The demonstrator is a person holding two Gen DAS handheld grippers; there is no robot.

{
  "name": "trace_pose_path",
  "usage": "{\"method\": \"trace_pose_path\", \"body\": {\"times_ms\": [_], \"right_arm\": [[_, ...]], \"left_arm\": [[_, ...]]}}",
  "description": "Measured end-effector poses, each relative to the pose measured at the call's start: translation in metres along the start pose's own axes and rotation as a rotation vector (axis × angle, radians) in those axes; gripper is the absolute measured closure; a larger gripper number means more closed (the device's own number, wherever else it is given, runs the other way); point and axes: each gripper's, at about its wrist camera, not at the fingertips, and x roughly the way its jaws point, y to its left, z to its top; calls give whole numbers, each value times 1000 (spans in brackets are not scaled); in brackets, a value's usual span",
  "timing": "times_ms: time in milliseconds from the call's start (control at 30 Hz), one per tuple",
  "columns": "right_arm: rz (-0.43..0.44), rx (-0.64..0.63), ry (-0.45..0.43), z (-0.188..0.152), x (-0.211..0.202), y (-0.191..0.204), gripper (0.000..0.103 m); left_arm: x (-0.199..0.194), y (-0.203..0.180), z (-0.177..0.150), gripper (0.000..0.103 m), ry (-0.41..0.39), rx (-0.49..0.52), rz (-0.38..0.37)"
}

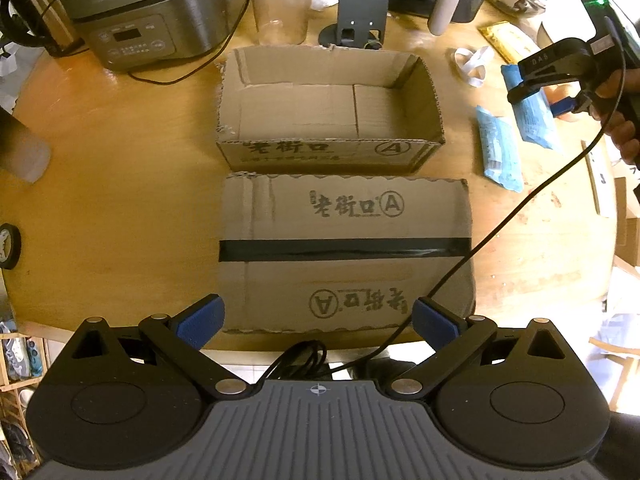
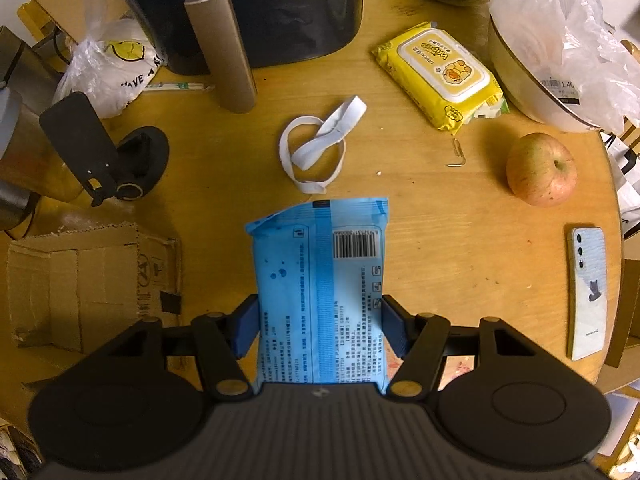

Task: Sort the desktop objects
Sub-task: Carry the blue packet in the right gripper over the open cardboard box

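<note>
My right gripper (image 2: pixel 320 322) is shut on a blue tissue pack (image 2: pixel 320 272) and holds it above the round wooden table (image 2: pixel 440 220). From the left wrist view this gripper (image 1: pixel 548 92) hangs at the far right with the blue pack (image 1: pixel 534 118) in it. A second blue pack (image 1: pixel 498 148) lies on the table beside it. My left gripper (image 1: pixel 318 320) is open and empty over the near table edge, in front of a closed taped carton (image 1: pixel 344 256). An open empty cardboard box (image 1: pixel 328 108) stands behind the carton.
A white elastic band (image 2: pixel 316 148), a yellow wipes pack (image 2: pixel 440 76), an apple (image 2: pixel 540 168), a paper clip (image 2: pixel 456 154) and a phone (image 2: pixel 586 292) lie on the table. A rice cooker (image 1: pixel 148 12), a jar (image 1: pixel 280 0), a black stand (image 1: pixel 356 12) and a tape roll (image 1: pixel 8 246) stand around the boxes.
</note>
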Motion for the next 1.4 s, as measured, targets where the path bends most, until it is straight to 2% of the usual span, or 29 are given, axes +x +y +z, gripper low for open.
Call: {"method": "trace_pose_path", "body": {"times_ms": [1400], "right_arm": [[19, 3, 9, -8, 4, 86, 41]], "left_arm": [[-2, 72, -5, 0, -14, -29, 2]]}}
